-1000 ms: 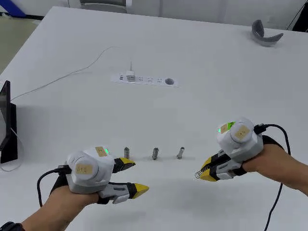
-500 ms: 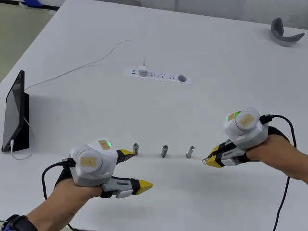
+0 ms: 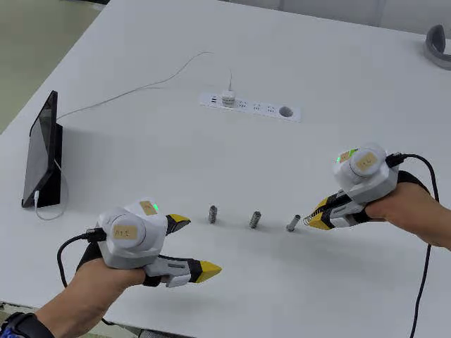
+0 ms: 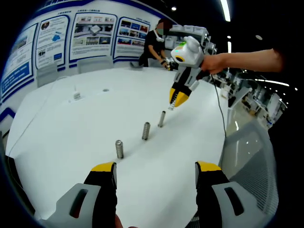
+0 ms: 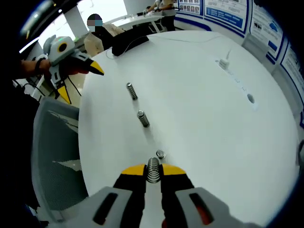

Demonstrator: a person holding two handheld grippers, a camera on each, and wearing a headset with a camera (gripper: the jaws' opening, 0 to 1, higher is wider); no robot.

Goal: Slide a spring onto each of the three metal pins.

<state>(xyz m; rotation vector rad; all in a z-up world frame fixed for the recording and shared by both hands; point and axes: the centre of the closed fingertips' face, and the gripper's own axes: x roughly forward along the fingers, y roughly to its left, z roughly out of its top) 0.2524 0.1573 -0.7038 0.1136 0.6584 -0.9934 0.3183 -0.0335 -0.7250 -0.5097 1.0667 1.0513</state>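
Here, the right tongs (image 3: 316, 220) are closed on a small coiled steel spring (image 3: 308, 221), which sticks out past their yellow tips. In the right gripper view the spring (image 5: 152, 167) sits pinched between the two tips of the right tongs (image 5: 153, 169), its open end facing a bare metal pin (image 5: 160, 155) just ahead of it. Whether coil and pin touch cannot be told.

Three short pins stand upright in a row on the white counter (image 3: 176, 162), near its front edge and running parallel to it. The bare metal pin (image 3: 293, 223) is the one toward the counter's right edge. The middle pin (image 3: 255, 219) and the left-end pin (image 3: 213, 214) each already carry a spring around the shaft. The left gripper view shows the same row leading away: the left-end pin (image 4: 119, 148), the middle pin (image 4: 146, 130), then the bare metal pin (image 4: 162, 118) with the right tongs (image 4: 176, 100) poised above it.

The left tongs (image 3: 200, 244) hover near the front edge, left of the row, jaws spread wide with nothing between them (image 4: 156, 167).

Toward the far edge lies a white power strip (image 3: 250, 107) with a plugged-in adapter and a thin cable. A dark flat screen (image 3: 42, 151) stands at the left edge.
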